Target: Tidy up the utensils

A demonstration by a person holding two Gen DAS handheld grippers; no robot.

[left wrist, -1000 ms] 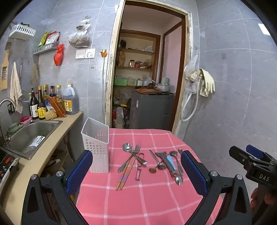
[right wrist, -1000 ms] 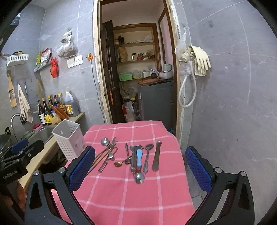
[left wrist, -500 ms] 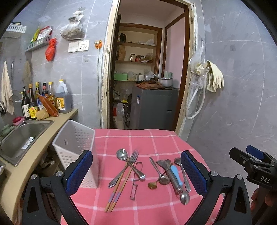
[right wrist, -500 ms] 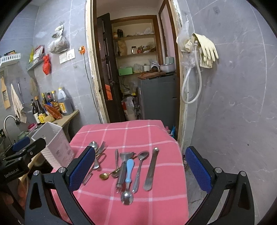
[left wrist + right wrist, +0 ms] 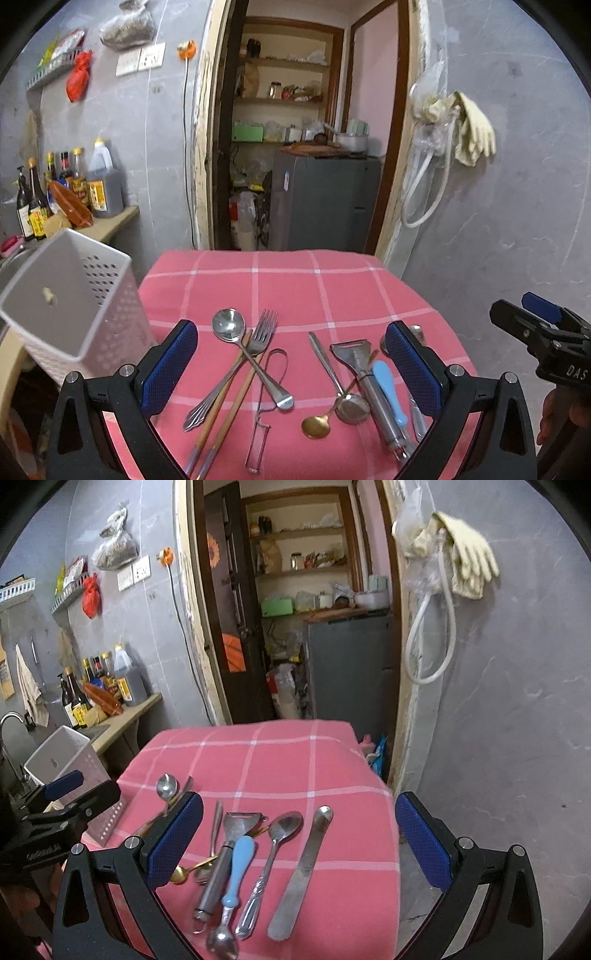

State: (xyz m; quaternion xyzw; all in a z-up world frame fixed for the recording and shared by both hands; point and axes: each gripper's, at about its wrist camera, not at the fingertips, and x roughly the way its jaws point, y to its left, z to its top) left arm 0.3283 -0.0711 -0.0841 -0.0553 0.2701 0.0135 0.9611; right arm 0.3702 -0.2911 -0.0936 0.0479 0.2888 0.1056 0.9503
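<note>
Utensils loose, overlapping on pink cloth; white holder at left edge, empty. Left gripper, right gripper both spread wide, holding nothing. Risk: crossed fork and spoon lifting together; cloth snagging.
</note>
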